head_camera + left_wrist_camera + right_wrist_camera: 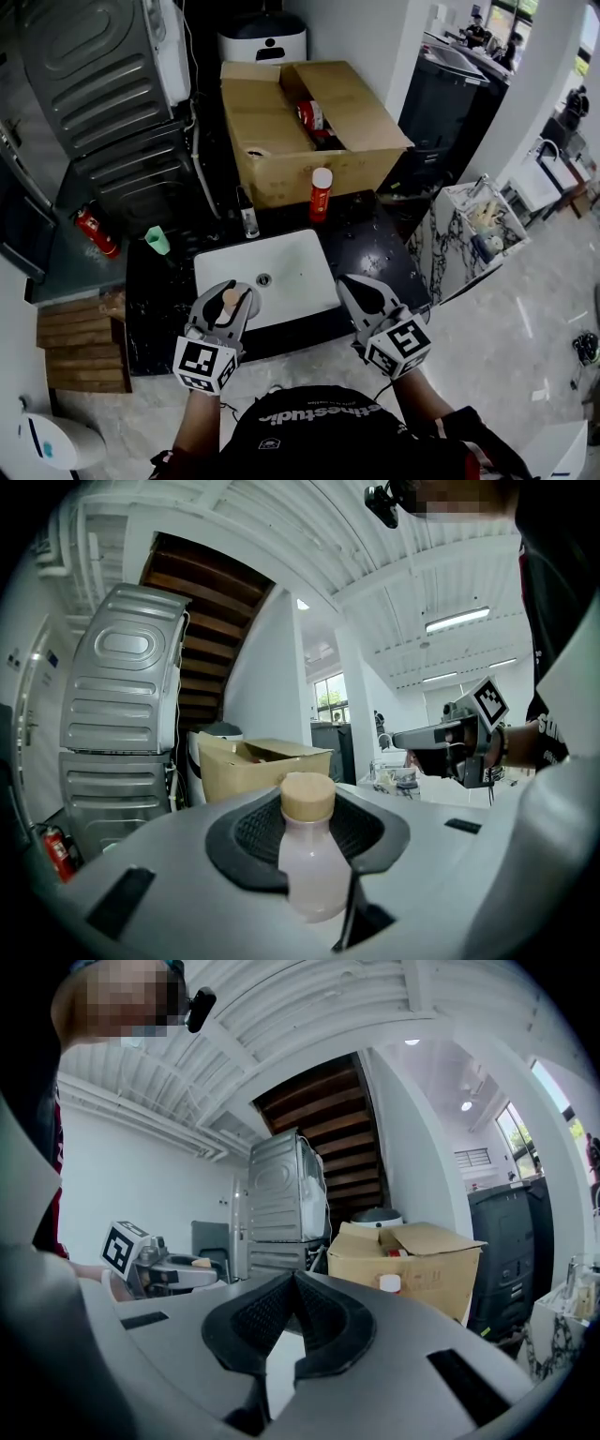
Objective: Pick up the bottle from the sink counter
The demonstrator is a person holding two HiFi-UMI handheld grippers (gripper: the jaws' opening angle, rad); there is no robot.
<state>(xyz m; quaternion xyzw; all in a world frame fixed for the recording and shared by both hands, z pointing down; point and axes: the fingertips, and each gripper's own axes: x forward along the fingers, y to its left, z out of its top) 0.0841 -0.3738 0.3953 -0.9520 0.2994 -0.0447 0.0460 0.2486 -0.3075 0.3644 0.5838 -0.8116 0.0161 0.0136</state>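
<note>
Pickup looks done: left tongs (228,298) clamp the pale-pink, tan-capped plastic bottle (310,869) above the white sink basin's (281,246) front edge, right tongs (292,1283) closed and empty; next, just keep grip firm.

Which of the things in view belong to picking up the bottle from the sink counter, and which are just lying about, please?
Job: pale pink plastic bottle with tan cap, gripped by the left gripper; black marble sink counter.
Lying about: red white-capped bottle; open brown cardboard box; small green cup; red fire extinguisher.
</note>
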